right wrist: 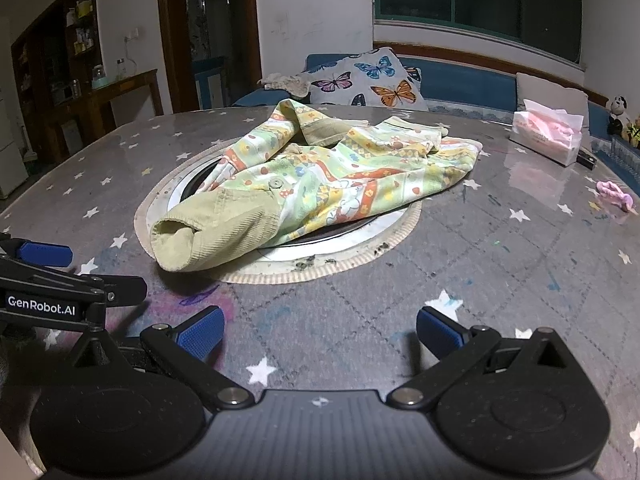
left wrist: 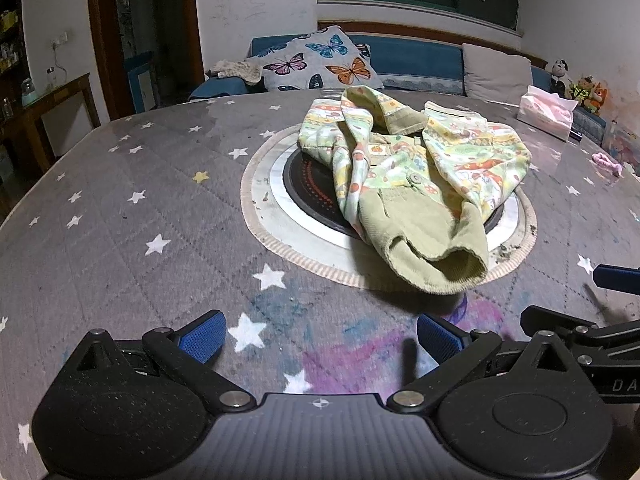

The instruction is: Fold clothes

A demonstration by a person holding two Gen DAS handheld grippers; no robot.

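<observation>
A small child's jacket (left wrist: 412,172), green-yellow print with olive corduroy cuffs and collar, lies crumpled on the round table's centre. It also shows in the right wrist view (right wrist: 320,184), one olive sleeve cuff (right wrist: 188,240) pointing toward me. My left gripper (left wrist: 320,338) is open and empty, low over the table, short of the jacket. My right gripper (right wrist: 320,334) is open and empty, also short of the jacket. The left gripper shows at the left edge of the right wrist view (right wrist: 44,280); the right gripper shows at the right edge of the left wrist view (left wrist: 600,320).
The table has a grey star-print cover (left wrist: 120,200) and a round inset hotplate (left wrist: 304,188) under the jacket. A tissue pack (right wrist: 548,136) and a pink hair tie (right wrist: 616,196) lie at the far right. A sofa with a butterfly pillow (left wrist: 320,62) stands behind.
</observation>
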